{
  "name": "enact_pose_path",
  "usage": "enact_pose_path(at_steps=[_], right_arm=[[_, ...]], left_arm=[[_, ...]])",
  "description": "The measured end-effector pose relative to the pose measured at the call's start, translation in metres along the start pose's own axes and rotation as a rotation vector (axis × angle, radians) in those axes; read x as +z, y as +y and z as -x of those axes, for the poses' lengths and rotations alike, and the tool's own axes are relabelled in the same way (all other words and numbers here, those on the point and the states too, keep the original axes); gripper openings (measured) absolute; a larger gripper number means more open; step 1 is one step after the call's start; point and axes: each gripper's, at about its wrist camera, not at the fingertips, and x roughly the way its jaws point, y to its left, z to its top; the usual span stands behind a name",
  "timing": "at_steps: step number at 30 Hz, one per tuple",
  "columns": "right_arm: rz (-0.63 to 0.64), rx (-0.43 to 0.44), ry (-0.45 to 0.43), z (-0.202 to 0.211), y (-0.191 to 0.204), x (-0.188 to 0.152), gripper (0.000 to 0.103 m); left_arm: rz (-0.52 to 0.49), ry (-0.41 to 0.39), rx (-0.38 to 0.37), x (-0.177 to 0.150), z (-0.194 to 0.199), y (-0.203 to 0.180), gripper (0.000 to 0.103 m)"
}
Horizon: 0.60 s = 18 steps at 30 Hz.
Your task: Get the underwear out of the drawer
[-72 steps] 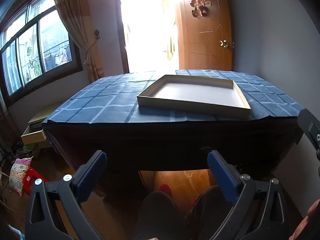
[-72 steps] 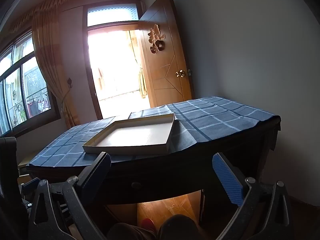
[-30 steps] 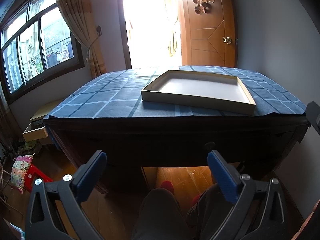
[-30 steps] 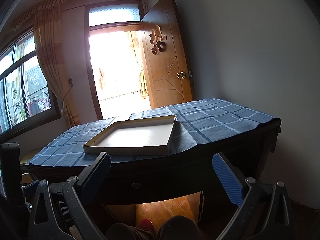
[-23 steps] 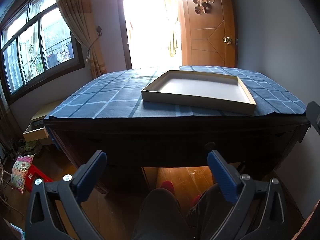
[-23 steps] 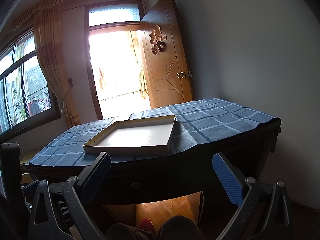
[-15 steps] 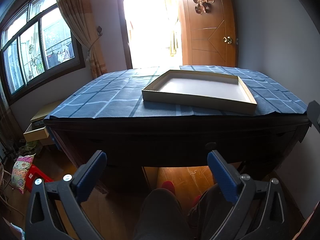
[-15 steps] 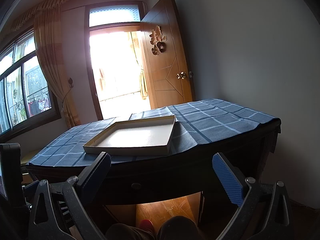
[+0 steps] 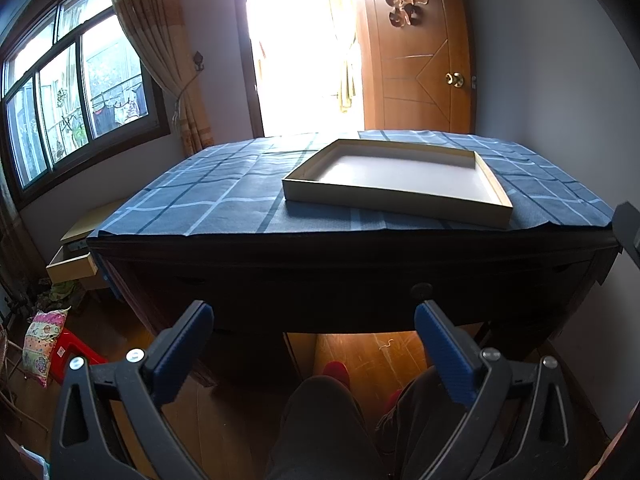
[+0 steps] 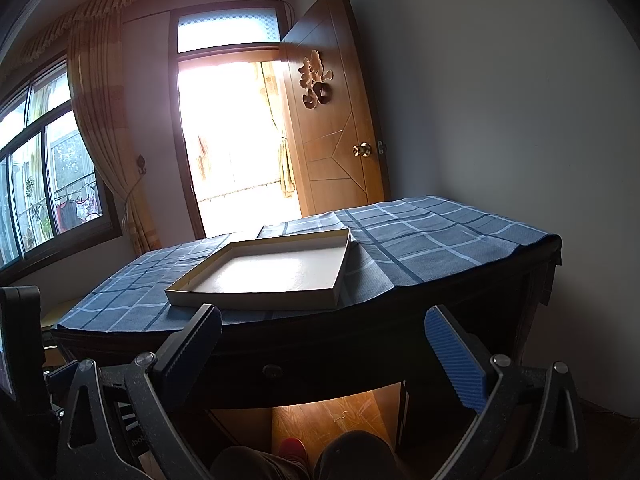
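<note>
A dark wooden desk has a shut drawer in its front, with a round knob (image 9: 421, 289) that also shows in the right wrist view (image 10: 272, 369). No underwear is in view. My left gripper (image 9: 314, 312) is open and empty, held in front of the drawer, a little short of it. My right gripper (image 10: 323, 316) is open and empty, also short of the desk front, with the knob below and between its fingers.
A blue checked cloth (image 9: 208, 196) covers the desk top. A shallow beige tray (image 9: 396, 181) lies on it, also in the right wrist view (image 10: 264, 270). The person's knees (image 9: 320, 412) are under the desk. A small open drawer unit (image 9: 72, 266) and clutter stand at the left.
The left gripper has risen and tilted slightly since 2.4 s ago, so more of the desk front shows. The right view has barely shifted. Both grippers stay open.
</note>
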Motion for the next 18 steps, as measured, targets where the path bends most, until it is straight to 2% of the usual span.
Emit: enact_pose_path(at_steps=[18], right_arm=[[-0.007, -0.006, 0.028, -0.0077, -0.0051, -0.0038, 0.103]], left_arm=[[0.000, 0.019, -0.001, -0.0039, -0.0067, -0.0025, 0.102]])
